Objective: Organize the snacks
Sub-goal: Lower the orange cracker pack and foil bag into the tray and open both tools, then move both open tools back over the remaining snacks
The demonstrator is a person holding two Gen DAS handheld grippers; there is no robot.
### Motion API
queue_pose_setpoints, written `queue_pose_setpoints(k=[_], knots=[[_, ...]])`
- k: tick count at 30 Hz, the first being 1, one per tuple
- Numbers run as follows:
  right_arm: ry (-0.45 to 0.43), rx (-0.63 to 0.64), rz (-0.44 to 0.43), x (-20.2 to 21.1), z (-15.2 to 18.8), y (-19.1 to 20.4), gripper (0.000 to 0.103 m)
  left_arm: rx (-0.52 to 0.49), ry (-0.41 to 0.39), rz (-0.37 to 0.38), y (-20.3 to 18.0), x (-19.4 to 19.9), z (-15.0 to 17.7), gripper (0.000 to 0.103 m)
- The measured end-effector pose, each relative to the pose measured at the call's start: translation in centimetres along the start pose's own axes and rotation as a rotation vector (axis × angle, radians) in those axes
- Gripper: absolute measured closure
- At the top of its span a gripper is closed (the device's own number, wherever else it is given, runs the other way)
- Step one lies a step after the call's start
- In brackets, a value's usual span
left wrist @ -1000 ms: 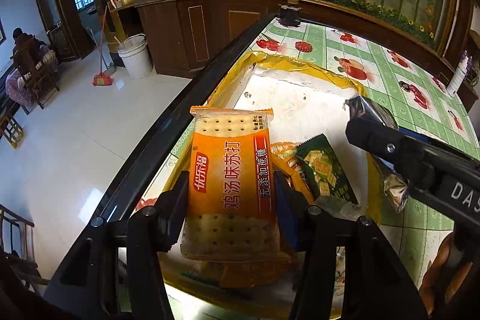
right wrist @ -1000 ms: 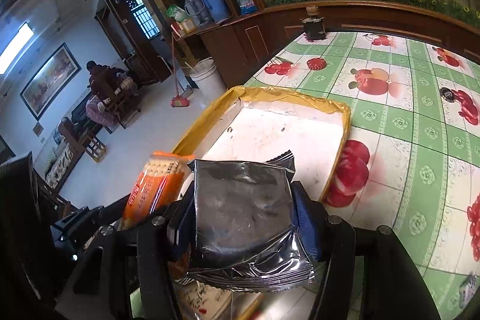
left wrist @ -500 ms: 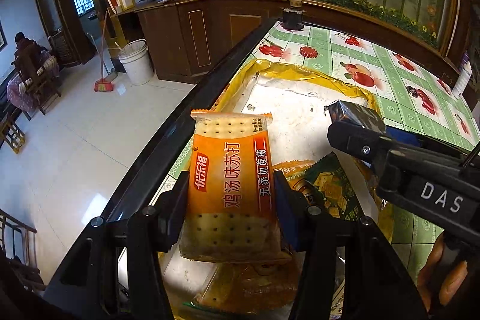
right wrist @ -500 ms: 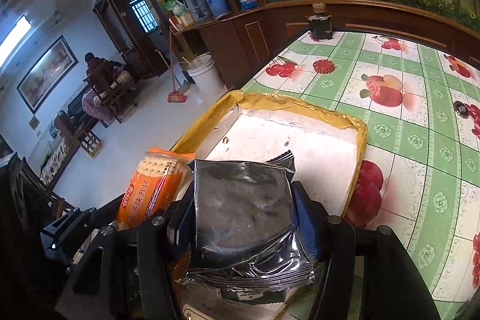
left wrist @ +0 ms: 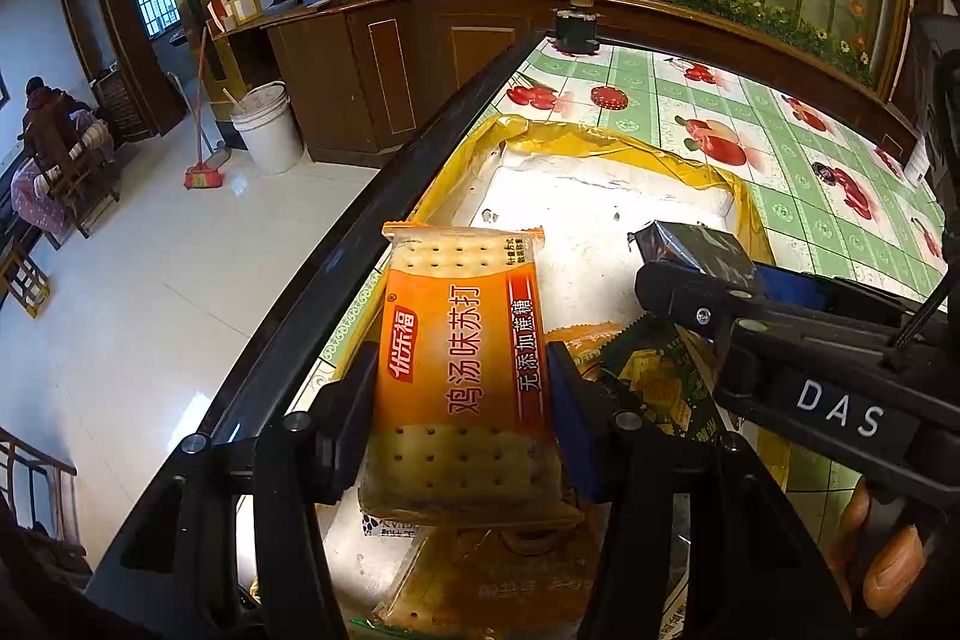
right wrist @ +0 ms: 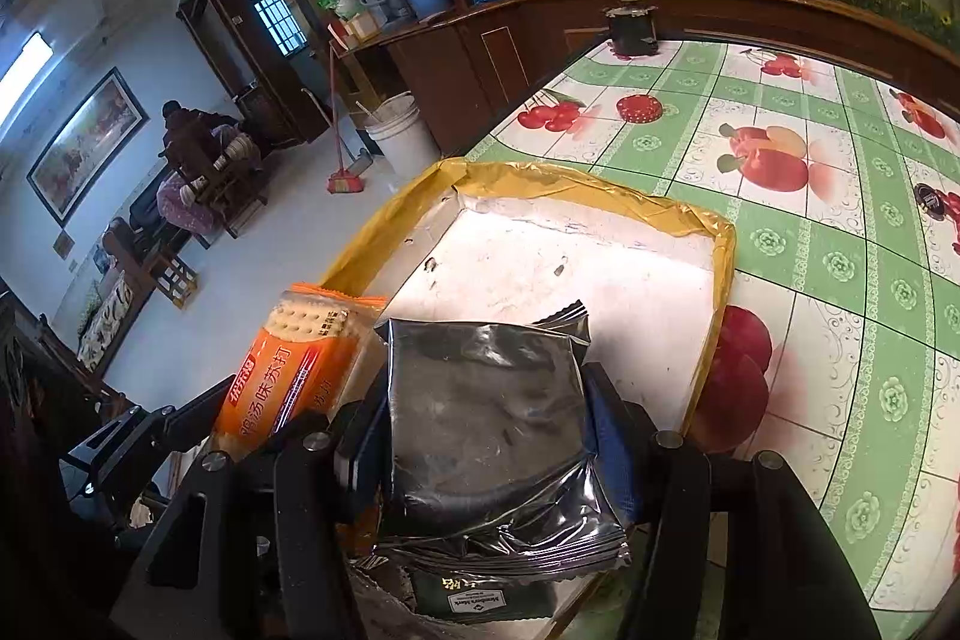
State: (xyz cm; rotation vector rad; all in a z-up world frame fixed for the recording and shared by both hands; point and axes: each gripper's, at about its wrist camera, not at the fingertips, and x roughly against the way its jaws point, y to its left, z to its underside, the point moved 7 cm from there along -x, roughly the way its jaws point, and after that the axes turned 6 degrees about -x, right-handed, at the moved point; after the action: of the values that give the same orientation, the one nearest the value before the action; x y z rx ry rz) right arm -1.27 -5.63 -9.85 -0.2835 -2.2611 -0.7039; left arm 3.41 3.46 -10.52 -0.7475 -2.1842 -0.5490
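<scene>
My left gripper is shut on an orange cracker packet, held above the near end of a shallow white box with a yellow rim. My right gripper is shut on a silver foil snack packet, also over the box's near end. The right gripper and its packet show at the right of the left wrist view. The orange packet shows at the left of the right wrist view. A green cracker packet and other packets lie in the box below.
The box sits on a table with a green fruit-print cloth, close to its dark left edge. A dark jar stands at the table's far edge. A wooden cabinet and a white bucket stand beyond.
Both grippers have moved forward over the box with their packets still held. The right gripper has come nearer to the left one.
</scene>
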Motion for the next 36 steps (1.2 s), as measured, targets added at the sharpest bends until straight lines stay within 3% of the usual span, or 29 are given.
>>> queue_pose_setpoints(k=[8, 13, 22, 25, 36], knots=[[0.007, -0.032, 0.006, -0.3, 0.2, -0.8, 0.039, -0.001, 0.004, 0.002, -0.2, 0.1, 0.0, 0.049], [-0.014, -0.053, -0.007, 0.8, 0.1, -0.9, 0.036, -0.001, -0.047, -0.024, 0.1, 1.7, -0.5, 0.048], [-0.101, -0.095, -0.021, 6.3, 0.5, -1.8, 0.031, -0.018, -0.146, -0.033, -0.5, 5.8, -1.3, 0.042], [-0.115, -0.104, -0.004, 7.8, 1.0, -2.5, 0.030, -0.031, -0.172, -0.038, -1.1, 7.1, -1.3, 0.034], [-0.174, -0.163, 0.053, 13.9, 4.3, -6.3, 0.025, -0.073, -0.237, -0.013, -3.9, 11.0, -1.4, 0.034]])
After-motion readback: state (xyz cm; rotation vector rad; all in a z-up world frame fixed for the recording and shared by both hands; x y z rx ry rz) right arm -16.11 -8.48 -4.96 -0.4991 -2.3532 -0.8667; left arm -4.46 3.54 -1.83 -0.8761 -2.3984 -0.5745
